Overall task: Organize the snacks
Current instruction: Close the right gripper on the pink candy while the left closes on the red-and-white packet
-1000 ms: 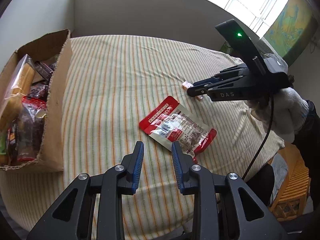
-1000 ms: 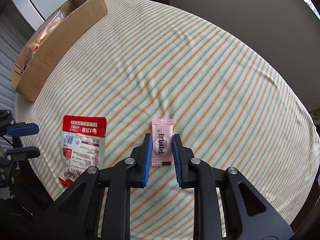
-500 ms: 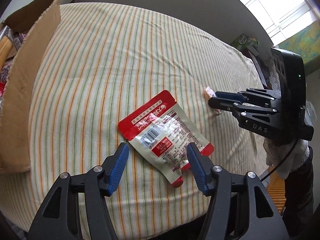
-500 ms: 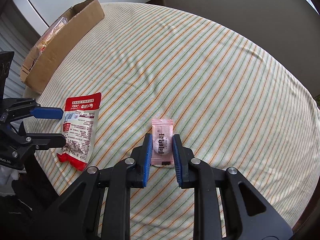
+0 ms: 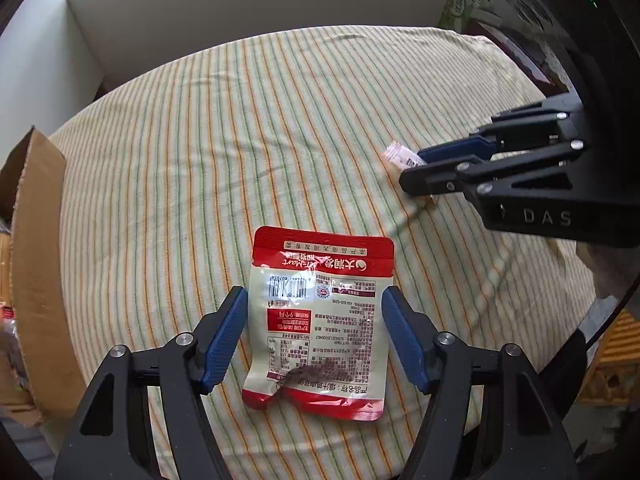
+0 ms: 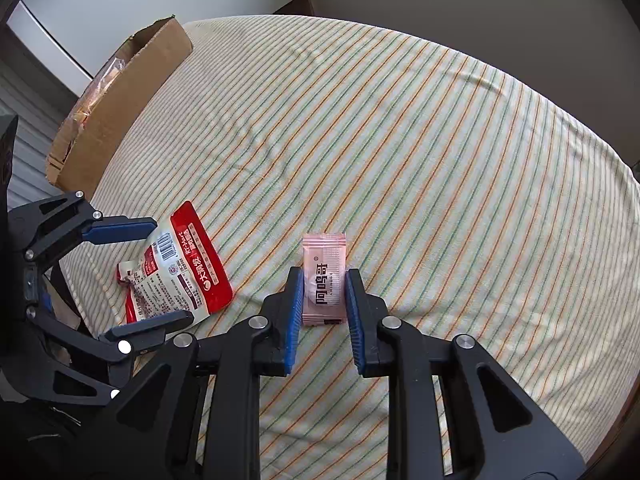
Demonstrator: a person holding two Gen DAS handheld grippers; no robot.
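On my striped tablecloth point(image 6: 400, 128) the snack pouch point(image 5: 320, 320) lies flat between the spread fingers of my left gripper point(image 5: 316, 336), near the table's front edge. To its right, a little farther in, the small sachet point(image 6: 324, 276) sits between the pads of my right gripper point(image 6: 322, 312). The cardboard box point(image 6: 120, 92) stands at the far left edge, with packets inside.

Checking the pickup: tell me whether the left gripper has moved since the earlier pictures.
Yes. The left gripper has come over the red pouch, farther from the box, its jaws just opened astride it.
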